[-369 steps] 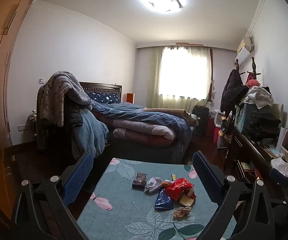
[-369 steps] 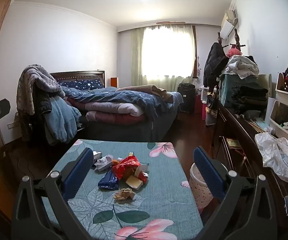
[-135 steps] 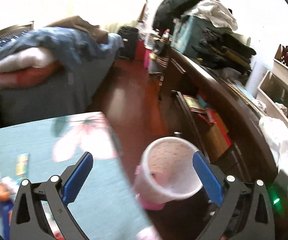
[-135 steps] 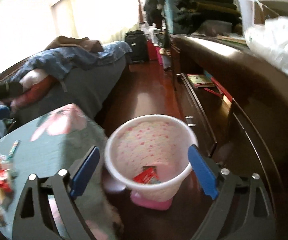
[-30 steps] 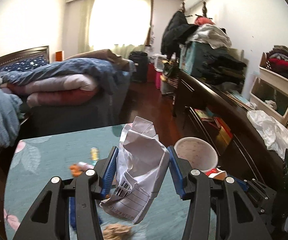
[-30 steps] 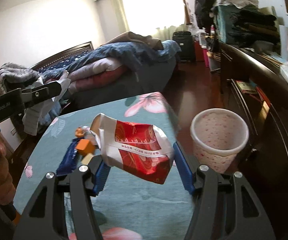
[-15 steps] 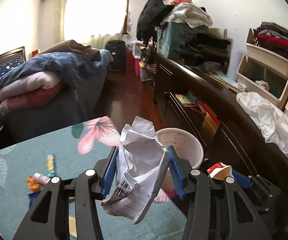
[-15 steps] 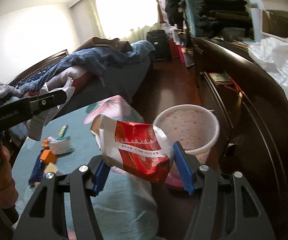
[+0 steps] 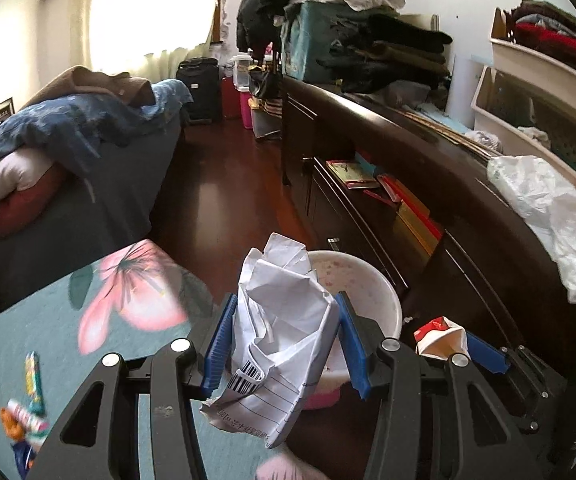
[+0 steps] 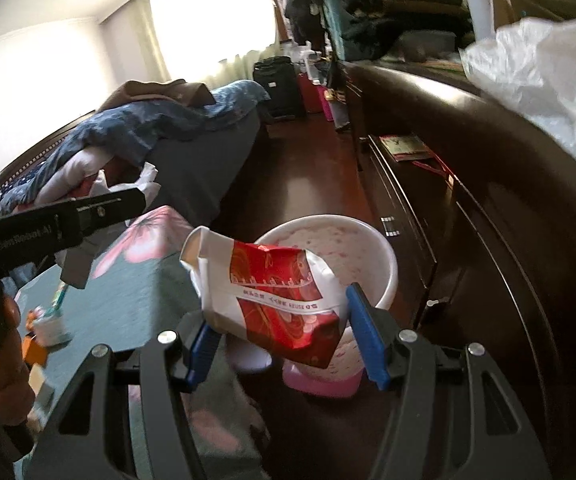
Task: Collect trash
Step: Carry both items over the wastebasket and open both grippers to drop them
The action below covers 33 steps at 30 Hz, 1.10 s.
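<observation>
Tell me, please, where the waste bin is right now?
The waste bin stands on the dark wooden floor between the floral table's corner and the dark cabinet, centre-frame in both wrist views, just behind the held trash.

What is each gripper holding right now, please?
Left gripper: shut on the crumpled white paper.
Right gripper: shut on the red and white bag.

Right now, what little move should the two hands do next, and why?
Probably carry both a bit further until they hang over the bin. The left gripper clamps crumpled white paper, the right gripper a red-and-white bag, and both sit just short of its rim.
</observation>
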### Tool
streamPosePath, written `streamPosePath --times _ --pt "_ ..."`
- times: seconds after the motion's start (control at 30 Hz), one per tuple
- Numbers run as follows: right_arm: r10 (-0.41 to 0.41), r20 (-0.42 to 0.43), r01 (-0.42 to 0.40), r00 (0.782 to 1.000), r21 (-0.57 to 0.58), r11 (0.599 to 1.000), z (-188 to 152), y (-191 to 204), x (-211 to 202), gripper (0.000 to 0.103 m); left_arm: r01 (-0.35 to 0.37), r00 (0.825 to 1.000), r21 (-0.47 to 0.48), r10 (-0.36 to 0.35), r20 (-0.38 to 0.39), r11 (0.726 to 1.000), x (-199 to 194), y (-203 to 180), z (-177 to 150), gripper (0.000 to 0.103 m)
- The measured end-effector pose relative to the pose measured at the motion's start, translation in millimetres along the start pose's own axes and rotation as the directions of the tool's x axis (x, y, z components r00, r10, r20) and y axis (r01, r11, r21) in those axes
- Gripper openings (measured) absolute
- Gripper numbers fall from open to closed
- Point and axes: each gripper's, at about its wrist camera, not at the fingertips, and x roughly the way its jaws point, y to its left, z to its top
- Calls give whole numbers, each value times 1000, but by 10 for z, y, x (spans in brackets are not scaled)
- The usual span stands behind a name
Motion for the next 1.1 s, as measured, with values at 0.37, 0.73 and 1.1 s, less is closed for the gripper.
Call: streamPosePath --times 0.37,0.73,1.1 --pt "-37 -42 38 998 43 998 122 -357 689 61 -3 998 9 4 -62 1000 673 -76 258 50" --pt "-87 -53 87 995 -12 996 136 -313 1170 62 33 996 -34 -36 -84 999 1068 -71 453 59" --pt "-111 -36 111 993 -13 994 128 -394 1205 74 28 999 -56 -29 -19 998 908 -21 551 85"
